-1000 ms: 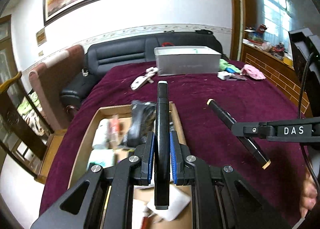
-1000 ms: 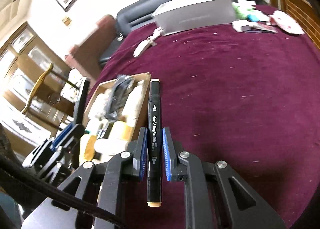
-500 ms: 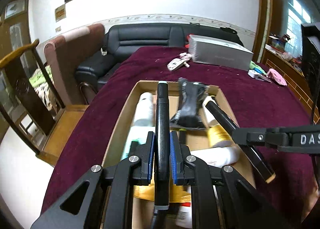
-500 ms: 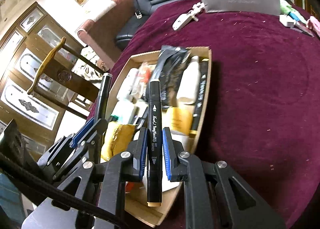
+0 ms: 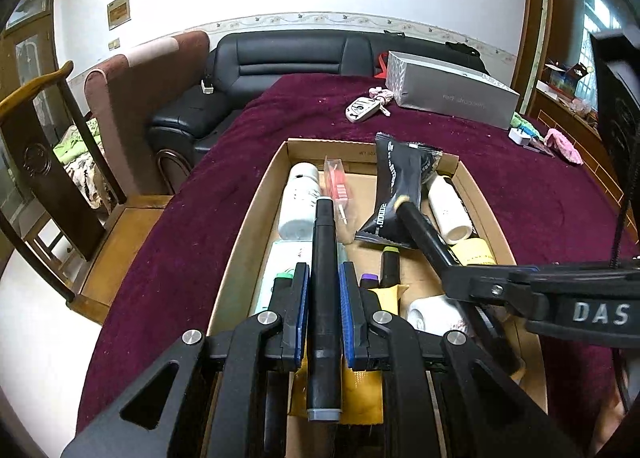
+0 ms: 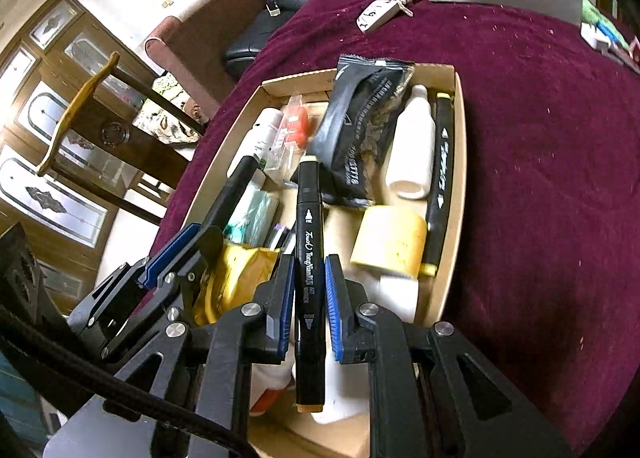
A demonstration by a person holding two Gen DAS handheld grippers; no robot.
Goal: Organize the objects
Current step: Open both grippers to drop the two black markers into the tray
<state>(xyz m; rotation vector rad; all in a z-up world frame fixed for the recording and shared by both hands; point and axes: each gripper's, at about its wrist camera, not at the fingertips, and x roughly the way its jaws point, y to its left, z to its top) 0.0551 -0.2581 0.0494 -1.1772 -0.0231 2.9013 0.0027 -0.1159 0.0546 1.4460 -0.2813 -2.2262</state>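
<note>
Markers are what I have in both claws. My left claw (image 5: 323, 300) is clamped tight on a black marker with grey end caps (image 5: 323, 290), its blue pads (image 5: 347, 314) pressing the barrel from either side, the pen lying along the line of the fingers. My right claw (image 6: 309, 300) is likewise closed hard on a black art marker with pale yellow caps and white lettering (image 6: 309, 258). Both pens hang over the shallow brown cardboard box (image 5: 240, 234) that sits on the dark red cloth-covered table (image 5: 540, 194); I cannot tell whether either tip touches anything inside.

In the box I see a white cylindrical bottle (image 5: 299, 198), a black foil packet with white print (image 5: 396, 186) propped against the far wall, a second white bottle (image 6: 414, 150), a pale yellow roll (image 6: 390, 240), and another black marker (image 6: 440, 178) lying along the right wall. From the left camera the right claw reaches in from the right, its marker pointing at the black packet.

Beyond the box on the table lie a white key fob (image 5: 362, 108) and a long silver-grey box (image 5: 452, 94).
</note>
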